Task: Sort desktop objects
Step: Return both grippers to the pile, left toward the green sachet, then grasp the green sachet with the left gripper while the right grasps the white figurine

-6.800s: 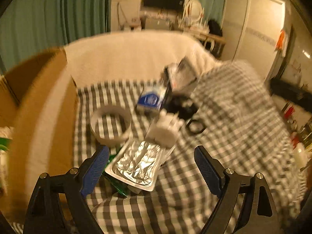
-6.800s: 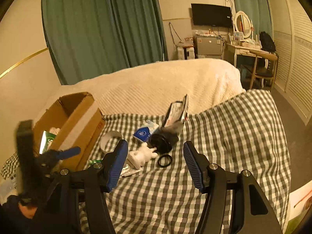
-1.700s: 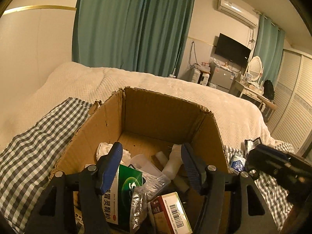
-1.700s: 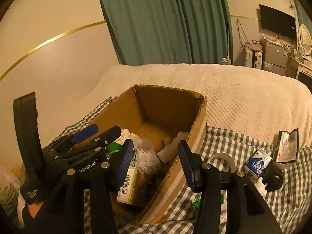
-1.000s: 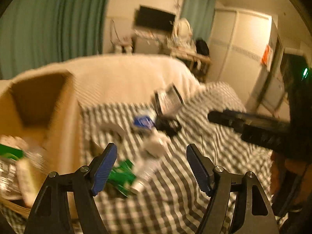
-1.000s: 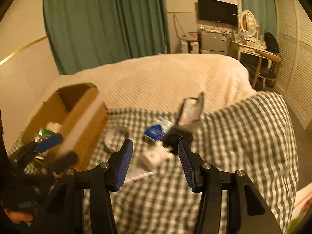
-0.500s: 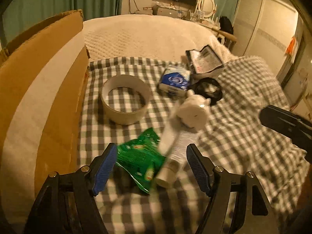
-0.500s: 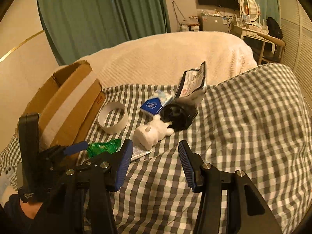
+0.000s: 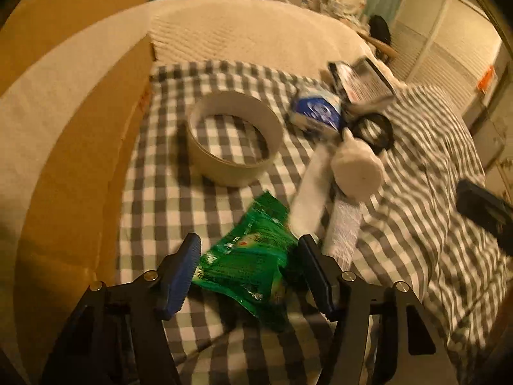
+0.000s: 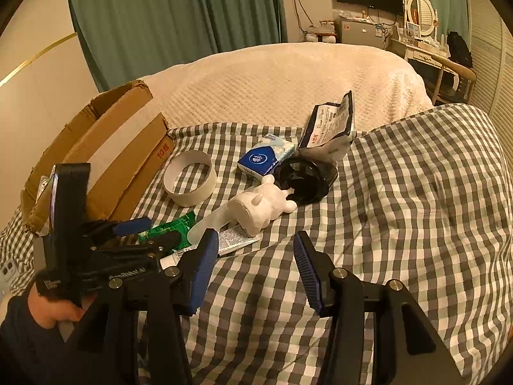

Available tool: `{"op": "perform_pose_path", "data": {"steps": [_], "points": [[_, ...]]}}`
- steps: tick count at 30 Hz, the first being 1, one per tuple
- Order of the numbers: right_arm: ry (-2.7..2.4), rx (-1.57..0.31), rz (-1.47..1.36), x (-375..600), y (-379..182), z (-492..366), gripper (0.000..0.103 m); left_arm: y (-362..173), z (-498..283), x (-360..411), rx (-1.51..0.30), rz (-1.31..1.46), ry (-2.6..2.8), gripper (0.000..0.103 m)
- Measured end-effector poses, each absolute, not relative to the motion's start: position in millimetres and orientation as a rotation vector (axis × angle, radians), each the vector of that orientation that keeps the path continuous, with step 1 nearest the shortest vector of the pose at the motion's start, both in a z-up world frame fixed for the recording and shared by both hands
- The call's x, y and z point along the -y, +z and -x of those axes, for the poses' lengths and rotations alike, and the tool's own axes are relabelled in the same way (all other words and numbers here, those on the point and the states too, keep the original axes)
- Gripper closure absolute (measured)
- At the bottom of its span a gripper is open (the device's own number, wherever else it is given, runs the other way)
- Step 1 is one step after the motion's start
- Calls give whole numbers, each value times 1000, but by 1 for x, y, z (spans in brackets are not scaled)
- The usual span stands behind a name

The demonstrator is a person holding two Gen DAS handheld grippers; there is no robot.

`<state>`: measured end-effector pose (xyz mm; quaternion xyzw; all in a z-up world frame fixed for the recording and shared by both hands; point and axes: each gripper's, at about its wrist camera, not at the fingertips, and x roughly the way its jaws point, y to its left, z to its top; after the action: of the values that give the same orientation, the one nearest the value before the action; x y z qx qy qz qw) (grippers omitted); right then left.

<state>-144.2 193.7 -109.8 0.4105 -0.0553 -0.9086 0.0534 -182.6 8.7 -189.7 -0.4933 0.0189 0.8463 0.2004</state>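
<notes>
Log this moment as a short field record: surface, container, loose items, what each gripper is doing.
surface: checked cloth spread over a cream blanket
container: cardboard box, at the cloth's left edge
loose items: tape roll, blue tissue pack, white figurine, green packet, black ring, printed pouch
left gripper: jaws closing, green packet between them, pads not yet pressing on it
right gripper: open, nothing between its jaws, above bare cloth

Left wrist view close, angled down over green packet [image 9: 247, 263], right wrist view higher, both share tape roll [image 10: 189, 178]
</notes>
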Motion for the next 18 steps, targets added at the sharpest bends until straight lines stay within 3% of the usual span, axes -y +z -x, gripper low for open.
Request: {"op": "perform_pose_path", "data": {"steps": [11, 18], "points": [[-2714, 170, -1296, -174, -135, 192, 49, -192, 181, -9, -81, 1441, 2311, 34], [-2761, 180, -1394, -166, -164, 237, 37, -190, 179, -9, -102, 1428, 2325, 34]]}}
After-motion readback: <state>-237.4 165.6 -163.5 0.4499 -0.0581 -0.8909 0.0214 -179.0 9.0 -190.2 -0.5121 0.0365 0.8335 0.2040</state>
